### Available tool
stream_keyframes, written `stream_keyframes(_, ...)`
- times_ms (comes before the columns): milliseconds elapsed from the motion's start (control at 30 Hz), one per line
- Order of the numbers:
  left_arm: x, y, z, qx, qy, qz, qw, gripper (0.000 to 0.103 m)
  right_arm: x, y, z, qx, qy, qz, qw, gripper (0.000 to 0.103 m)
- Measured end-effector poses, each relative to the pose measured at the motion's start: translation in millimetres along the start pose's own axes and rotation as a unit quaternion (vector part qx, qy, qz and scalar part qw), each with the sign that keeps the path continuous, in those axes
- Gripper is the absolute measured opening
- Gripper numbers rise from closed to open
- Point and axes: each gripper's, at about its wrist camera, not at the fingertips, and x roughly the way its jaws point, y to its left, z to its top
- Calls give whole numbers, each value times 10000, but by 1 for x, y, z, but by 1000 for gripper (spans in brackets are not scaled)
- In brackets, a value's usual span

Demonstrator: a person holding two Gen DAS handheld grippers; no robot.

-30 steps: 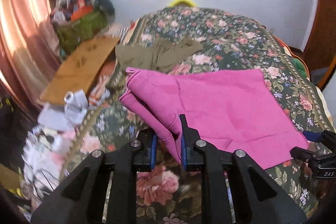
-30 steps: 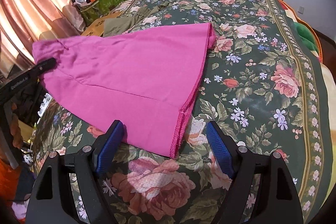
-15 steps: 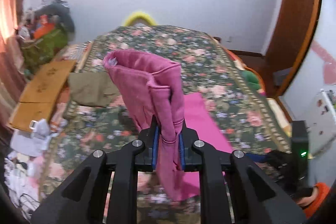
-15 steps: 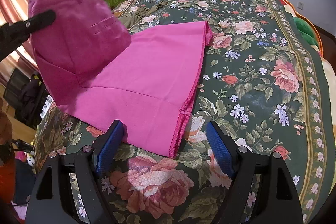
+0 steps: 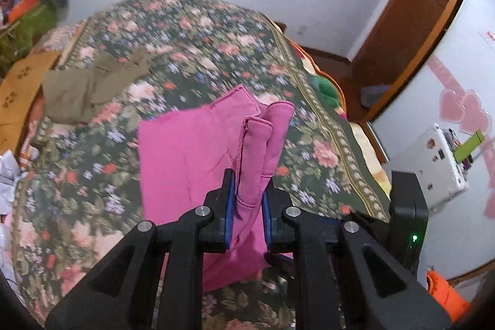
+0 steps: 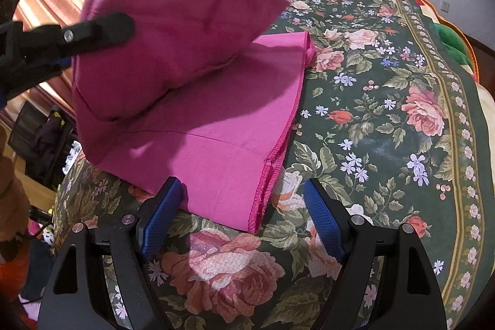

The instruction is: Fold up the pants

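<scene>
1. Clearly, the left hand-held gripper [image 5: 247,203] is clenched on a bunched fold of the pink pants [image 5: 185,156], with fabric squeezed between its blue pads [image 5: 229,206] and rising above them in rounded folds.
2. Seen from the right wrist, that lifted part of the pants [image 6: 173,30] hangs in the air over the flat part, with the left hand-held gripper [image 6: 92,33] pinching it from the left side.
3. The lower layer of the pants lies flat on the floral bedspread [image 6: 386,113], its stitched hem edge running down toward the right hand-held gripper [image 6: 244,221].
4. The right hand-held gripper is released, jaws spread wide, low over the bedspread; the near corner of the pants lies between its blue pads [image 6: 161,215], and I cannot tell whether either pad touches the cloth.
5. An olive-green garment [image 5: 89,88] lies on the far left part of the bed, well apart from the pants.
6. Beside the bed on the left, a brown cardboard piece [image 5: 18,88] shows.
</scene>
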Motion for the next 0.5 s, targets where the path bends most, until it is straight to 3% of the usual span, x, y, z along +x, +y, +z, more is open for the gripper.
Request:
stream_keyframes(200, 10, -3, -5, 15, 331, -163, 9993, 16, 0, -1, 0, 6, -5, 12, 10000, 78)
stream_keyframes(267, 12, -3, -6, 38, 450, -283, 9986, 24, -1, 0, 0, 4, -22, -7, 10000, 78)
stream_keyframes(333, 13, -2, -8, 31, 563, -423, 9975, 42, -3, 1, -1, -17, -45, -51, 10000, 78)
stream_keyframes(500, 8, -2, -13, 256, 540, -241, 9979, 48, -8, 3, -2, -118, -111, -206, 9997, 78)
